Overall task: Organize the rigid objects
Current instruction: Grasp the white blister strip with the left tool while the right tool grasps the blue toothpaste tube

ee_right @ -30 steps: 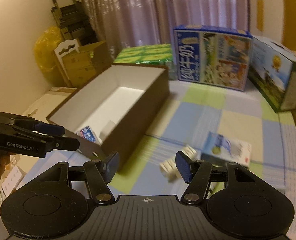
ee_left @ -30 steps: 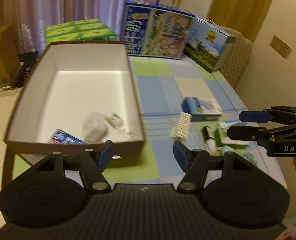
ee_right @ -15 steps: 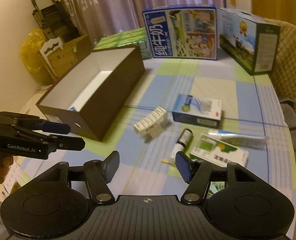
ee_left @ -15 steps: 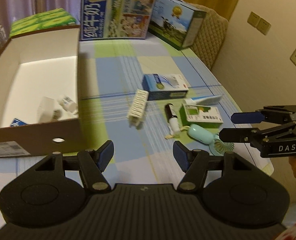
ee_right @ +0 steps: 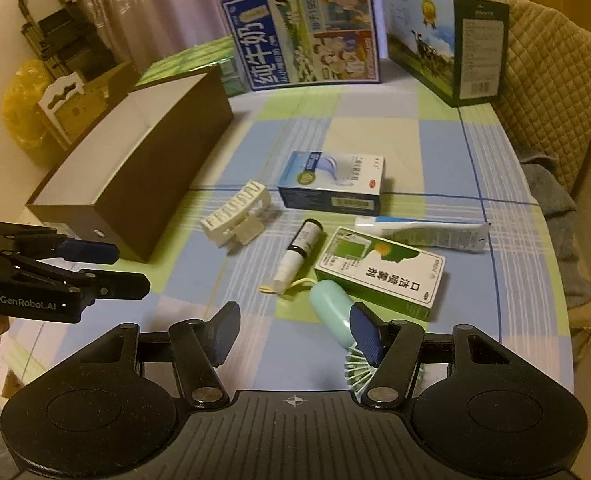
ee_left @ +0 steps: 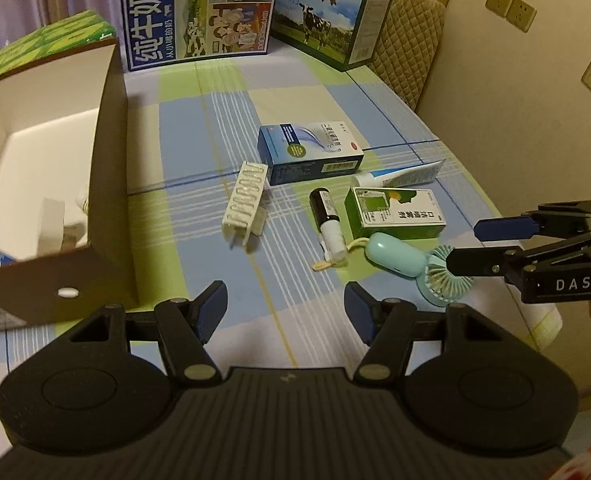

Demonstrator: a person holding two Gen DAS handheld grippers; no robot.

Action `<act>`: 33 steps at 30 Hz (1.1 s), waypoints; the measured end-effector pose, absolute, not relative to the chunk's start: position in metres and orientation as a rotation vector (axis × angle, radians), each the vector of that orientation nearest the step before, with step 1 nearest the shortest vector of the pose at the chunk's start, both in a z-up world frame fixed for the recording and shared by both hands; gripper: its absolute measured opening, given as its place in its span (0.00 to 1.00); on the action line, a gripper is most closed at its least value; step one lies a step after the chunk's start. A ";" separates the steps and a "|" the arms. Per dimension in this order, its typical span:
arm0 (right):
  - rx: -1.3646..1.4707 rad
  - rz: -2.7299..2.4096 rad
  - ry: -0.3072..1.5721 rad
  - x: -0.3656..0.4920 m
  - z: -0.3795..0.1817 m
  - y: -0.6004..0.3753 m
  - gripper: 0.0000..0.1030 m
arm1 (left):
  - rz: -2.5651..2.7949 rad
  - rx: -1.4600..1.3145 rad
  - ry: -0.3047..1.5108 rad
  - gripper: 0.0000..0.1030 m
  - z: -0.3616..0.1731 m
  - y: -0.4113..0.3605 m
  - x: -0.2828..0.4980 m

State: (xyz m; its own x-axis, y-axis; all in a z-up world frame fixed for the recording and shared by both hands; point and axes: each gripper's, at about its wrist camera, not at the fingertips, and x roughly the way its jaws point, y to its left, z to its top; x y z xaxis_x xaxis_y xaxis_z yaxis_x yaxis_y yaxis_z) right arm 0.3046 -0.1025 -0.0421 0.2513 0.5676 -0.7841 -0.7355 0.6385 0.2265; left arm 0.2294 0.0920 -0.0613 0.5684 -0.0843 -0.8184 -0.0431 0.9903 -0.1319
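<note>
your left gripper hangs empty, fingers apart, right of the brown box; further right lie the white clip, blue carton and green carton. your right gripper is also apart and empty over the mint fan: probably light, slippery plastic, so pinch its handle.

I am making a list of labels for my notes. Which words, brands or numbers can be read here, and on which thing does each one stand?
"DAS": on the right gripper.
"GenRobot.AI": on the left gripper.
"纯牛奶" and "1956": on the blue milk carton.
"牛奶": on the cow carton.
"口洁喷雾剂": on the green box.
Blue medicine box, tube, small bottle: print too small to read.
</note>
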 end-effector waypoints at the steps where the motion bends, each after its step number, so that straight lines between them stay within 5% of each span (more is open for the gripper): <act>1: -0.198 0.886 0.974 0.306 -0.043 -0.101 0.57 | -0.025 -0.132 0.967 0.57 -0.062 0.092 0.233; 33: -0.404 0.847 0.891 0.429 -0.076 -0.112 0.55 | 0.027 0.002 1.140 0.46 -0.136 0.109 0.373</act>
State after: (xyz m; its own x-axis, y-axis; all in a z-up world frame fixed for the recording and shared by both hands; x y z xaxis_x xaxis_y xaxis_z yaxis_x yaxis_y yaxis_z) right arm 0.4289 -0.1115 -0.0765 0.3442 0.4729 -0.8111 -0.7858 0.6179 0.0268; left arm 0.3734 0.1092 -0.1357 0.4176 0.0224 -0.9084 -0.0208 0.9997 0.0151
